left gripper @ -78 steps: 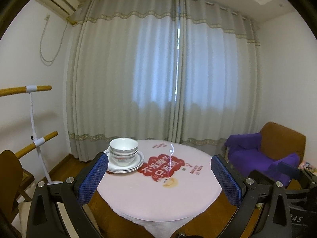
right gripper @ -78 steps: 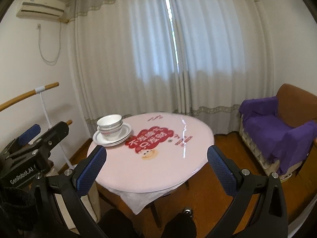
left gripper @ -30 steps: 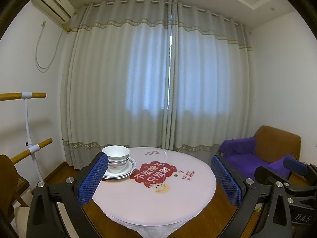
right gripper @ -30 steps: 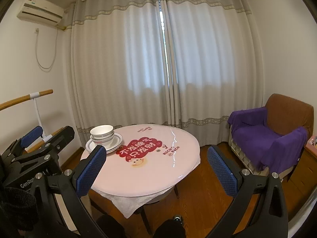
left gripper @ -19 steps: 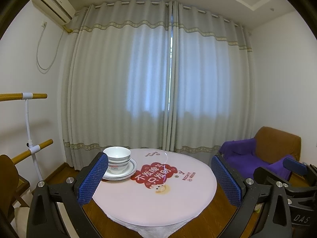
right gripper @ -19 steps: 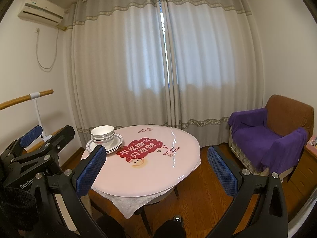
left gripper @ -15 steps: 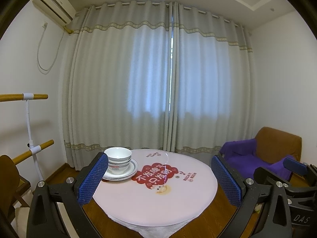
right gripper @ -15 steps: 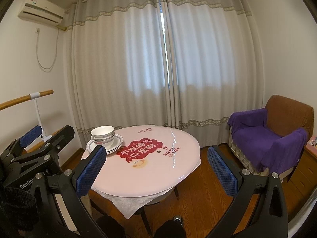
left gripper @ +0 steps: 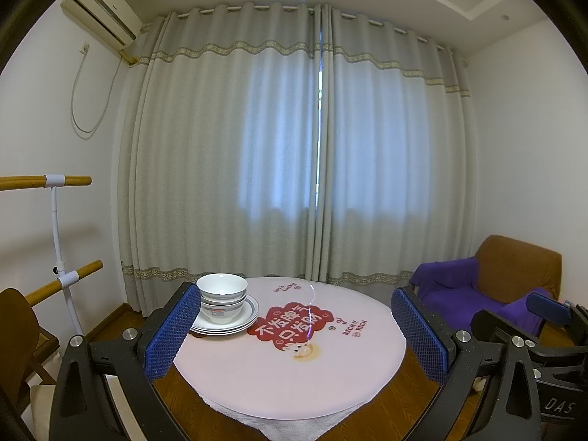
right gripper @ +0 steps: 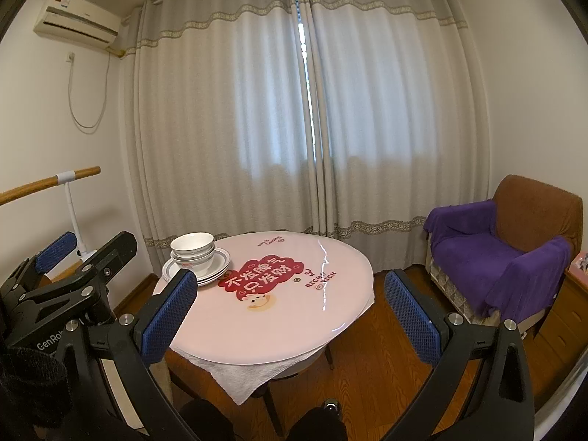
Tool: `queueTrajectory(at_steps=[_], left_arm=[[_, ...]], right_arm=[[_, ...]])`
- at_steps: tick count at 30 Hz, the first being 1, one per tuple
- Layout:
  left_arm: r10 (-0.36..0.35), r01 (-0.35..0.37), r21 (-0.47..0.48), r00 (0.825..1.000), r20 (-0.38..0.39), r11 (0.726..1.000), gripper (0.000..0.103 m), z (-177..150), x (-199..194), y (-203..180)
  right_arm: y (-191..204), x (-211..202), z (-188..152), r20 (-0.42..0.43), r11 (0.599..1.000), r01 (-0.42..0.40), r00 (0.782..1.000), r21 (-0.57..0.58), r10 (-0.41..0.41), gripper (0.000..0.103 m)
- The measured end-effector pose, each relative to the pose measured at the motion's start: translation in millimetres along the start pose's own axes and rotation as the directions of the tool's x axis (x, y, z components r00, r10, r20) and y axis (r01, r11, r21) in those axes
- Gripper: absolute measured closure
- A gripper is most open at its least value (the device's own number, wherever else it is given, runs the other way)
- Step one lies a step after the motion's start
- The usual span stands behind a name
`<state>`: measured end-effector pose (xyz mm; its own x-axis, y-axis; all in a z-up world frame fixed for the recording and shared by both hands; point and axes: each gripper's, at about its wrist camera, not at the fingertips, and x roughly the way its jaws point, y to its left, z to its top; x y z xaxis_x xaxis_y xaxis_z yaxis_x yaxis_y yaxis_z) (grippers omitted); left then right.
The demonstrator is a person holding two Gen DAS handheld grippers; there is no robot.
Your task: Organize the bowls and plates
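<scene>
the bowls (left gripper: pixel 221 297) sit nested on the stacked plates (left gripper: pixel 245 320) at the far left edge of the round counter (left gripper: pixel 294 375). both the left gripper (left gripper: pixel 294 334) and right gripper (right gripper: pixel 290 312) hang short of the counter, fingers spread wide and holding nothing.

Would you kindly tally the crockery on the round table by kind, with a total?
Bowls: 3, nested.
Plates: 3, as far as the stacked rims can be told apart.
Total: 6, all in one stack near the edge of the table.
</scene>
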<state>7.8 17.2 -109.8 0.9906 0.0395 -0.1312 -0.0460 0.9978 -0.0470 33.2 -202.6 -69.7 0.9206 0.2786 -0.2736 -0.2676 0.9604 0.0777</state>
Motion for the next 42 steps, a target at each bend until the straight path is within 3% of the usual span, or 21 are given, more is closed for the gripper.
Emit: queueTrajectory(at_steps=[42], left_arm=[[0.015, -0.015, 0.011, 1.000, 0.018, 1.000, 0.001, -10.1, 2.3, -5.6]], right_arm=[[1.6, 0.0, -1.1, 0.001, 1.000, 0.000, 1.000, 0.001, 0.000, 0.000]])
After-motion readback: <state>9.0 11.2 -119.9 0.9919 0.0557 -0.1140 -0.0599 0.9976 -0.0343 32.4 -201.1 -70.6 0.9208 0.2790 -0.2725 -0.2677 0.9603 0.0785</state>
